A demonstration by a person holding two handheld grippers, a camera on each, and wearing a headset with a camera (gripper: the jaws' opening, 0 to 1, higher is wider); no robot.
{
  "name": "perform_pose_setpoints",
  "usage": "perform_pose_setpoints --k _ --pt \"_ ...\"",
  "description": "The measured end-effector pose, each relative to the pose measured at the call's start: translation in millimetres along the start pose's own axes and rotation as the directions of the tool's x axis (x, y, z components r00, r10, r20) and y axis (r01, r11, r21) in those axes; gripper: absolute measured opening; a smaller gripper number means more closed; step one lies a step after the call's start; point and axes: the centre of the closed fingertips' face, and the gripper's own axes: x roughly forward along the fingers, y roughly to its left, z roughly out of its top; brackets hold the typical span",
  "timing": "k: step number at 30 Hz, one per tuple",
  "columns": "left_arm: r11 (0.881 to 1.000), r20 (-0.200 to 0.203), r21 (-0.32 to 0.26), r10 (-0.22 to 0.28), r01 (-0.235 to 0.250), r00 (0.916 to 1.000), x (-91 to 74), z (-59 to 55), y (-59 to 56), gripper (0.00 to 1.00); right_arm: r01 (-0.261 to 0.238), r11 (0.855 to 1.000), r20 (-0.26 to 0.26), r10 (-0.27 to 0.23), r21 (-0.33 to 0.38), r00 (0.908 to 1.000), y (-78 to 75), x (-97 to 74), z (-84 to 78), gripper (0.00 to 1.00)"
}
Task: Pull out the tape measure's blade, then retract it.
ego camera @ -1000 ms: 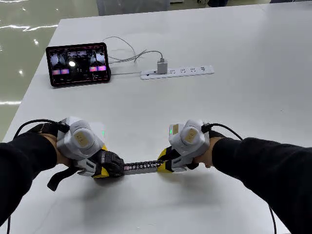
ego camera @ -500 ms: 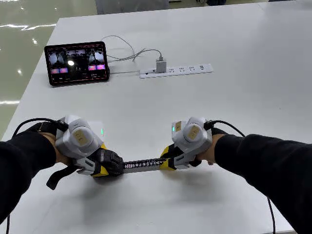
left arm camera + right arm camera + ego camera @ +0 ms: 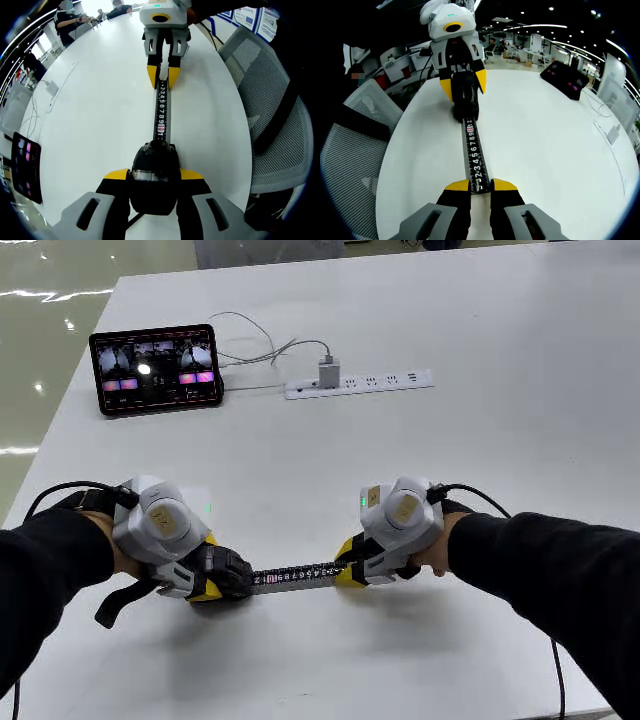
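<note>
Table (image 3: pixel 480 440): white; it carries the tablet (image 3: pixel 156 369) near its far left corner.
Left gripper (image 3: pixel 215 575): well apart from the tablet, on my side of it; I see its jaws clamped on the tape measure case (image 3: pixel 154 175).
Right gripper (image 3: pixel 348 565): nearer me than the tablet and off to its right; jaws pinch the blade (image 3: pixel 295 578) at its tip.
Power strip (image 3: pixel 370 384): just right of the tablet.
Case: black, on the table, straight toward me from the tablet.
Blade: drawn out rightward, numbers up, spanning between both grippers.
</note>
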Motion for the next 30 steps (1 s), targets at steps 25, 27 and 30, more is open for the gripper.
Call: perform_pose_setpoints --k 25,27,30 --pt "1.000 0.002 0.000 -0.001 0.001 1.0000 0.8 -0.9 1.4 0.29 0.005 1.000 -0.007 -0.005 0.002 1.0000 -2.2 -7.1 -9.1 0.10" --pt "1.000 0.002 -0.001 -0.001 0.001 1.0000 0.9 -0.9 1.5 0.29 0.006 1.000 -0.007 -0.006 0.004 1.0000 -2.3 -7.8 -9.8 0.10" --pt "1.000 0.002 -0.001 -0.001 0.001 1.0000 1.2 -0.9 1.7 0.29 0.008 1.000 -0.008 -0.008 0.004 0.9999 -2.6 -8.8 -10.9 0.10"
